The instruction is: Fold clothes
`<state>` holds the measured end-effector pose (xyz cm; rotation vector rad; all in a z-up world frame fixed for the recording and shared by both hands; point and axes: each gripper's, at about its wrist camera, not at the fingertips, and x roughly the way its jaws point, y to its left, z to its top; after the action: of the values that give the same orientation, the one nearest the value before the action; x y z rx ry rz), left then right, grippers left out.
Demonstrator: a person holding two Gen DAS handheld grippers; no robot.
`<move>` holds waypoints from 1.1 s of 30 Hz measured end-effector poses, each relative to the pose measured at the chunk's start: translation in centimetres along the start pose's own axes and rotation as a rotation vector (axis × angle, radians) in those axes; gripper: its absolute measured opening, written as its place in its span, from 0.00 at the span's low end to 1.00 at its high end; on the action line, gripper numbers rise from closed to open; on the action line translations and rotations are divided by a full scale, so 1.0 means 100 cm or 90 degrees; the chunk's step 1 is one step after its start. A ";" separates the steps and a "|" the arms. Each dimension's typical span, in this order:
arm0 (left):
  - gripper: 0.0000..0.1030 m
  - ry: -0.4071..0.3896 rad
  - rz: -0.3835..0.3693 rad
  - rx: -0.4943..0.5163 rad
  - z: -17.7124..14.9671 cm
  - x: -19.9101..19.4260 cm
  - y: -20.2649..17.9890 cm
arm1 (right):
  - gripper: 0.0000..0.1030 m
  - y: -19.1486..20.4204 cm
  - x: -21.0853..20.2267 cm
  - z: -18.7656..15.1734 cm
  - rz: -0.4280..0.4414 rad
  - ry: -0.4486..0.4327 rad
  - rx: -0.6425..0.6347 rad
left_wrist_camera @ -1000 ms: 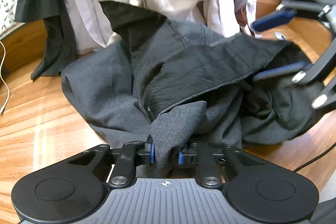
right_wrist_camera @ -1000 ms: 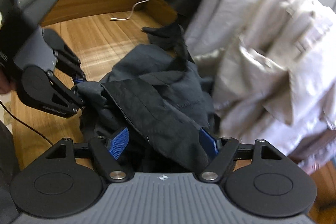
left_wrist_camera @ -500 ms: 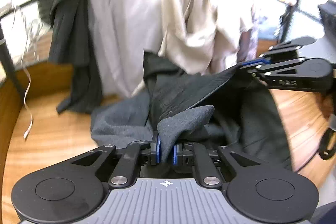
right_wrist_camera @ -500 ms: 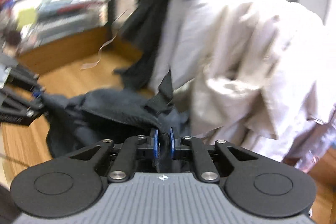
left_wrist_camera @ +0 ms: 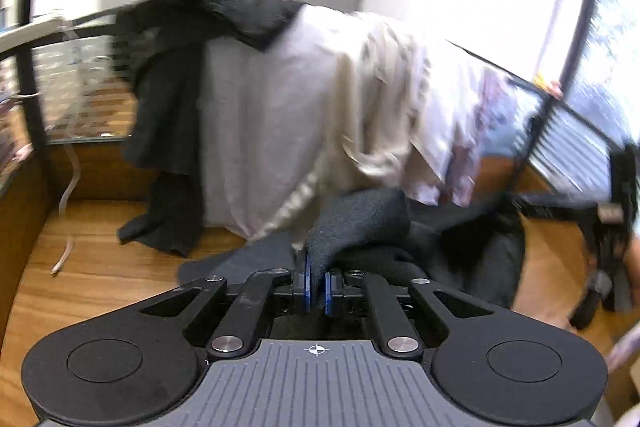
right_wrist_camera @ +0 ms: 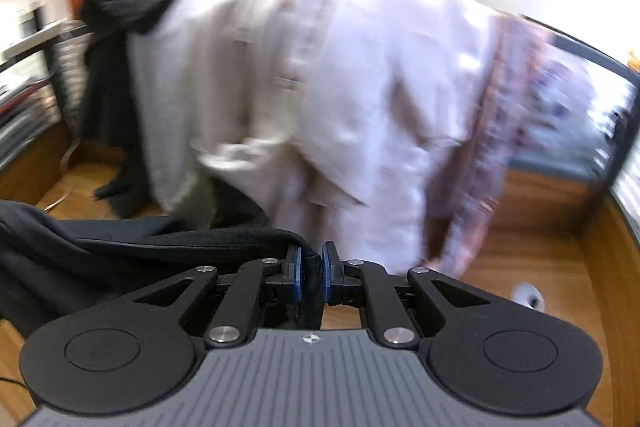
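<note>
A dark grey garment [left_wrist_camera: 360, 223] is lifted off the wooden table [left_wrist_camera: 100, 275]. My left gripper [left_wrist_camera: 316, 285] is shut on one bunched corner of it. My right gripper [right_wrist_camera: 311, 277] is shut on another edge of the same garment [right_wrist_camera: 140, 247], which stretches away to the left in the right wrist view. The right gripper also shows at the far right of the left wrist view [left_wrist_camera: 560, 207], blurred. The cloth sags between the two grippers.
A heap of hanging clothes stands behind: a pale white shirt [left_wrist_camera: 280, 115], a cream one [right_wrist_camera: 340, 87], a black garment [left_wrist_camera: 172, 75] and a patterned piece [right_wrist_camera: 508, 115]. A white cable [left_wrist_camera: 68, 187] lies on the table at left. Railings edge the table.
My right gripper closed on the garment's edge. Both grippers then rose, lifting the dark garment off the table; the views now tilt up toward the room.
</note>
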<state>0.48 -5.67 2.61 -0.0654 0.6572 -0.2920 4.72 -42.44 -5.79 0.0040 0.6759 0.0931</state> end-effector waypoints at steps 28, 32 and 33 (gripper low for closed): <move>0.62 0.095 0.060 -0.097 -0.056 0.008 0.056 | 0.35 -0.015 0.017 -0.106 0.076 0.231 -0.099; 0.64 0.122 0.005 -0.122 -0.050 0.023 0.036 | 0.36 0.007 0.014 -0.095 0.138 0.217 -0.176; 0.64 0.127 -0.006 -0.124 -0.050 0.029 0.029 | 0.36 0.013 0.014 -0.093 0.150 0.216 -0.197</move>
<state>0.32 -3.52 -3.47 -0.2283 0.8826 -0.2450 -0.11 -41.26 -13.92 -0.2343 0.9930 0.4316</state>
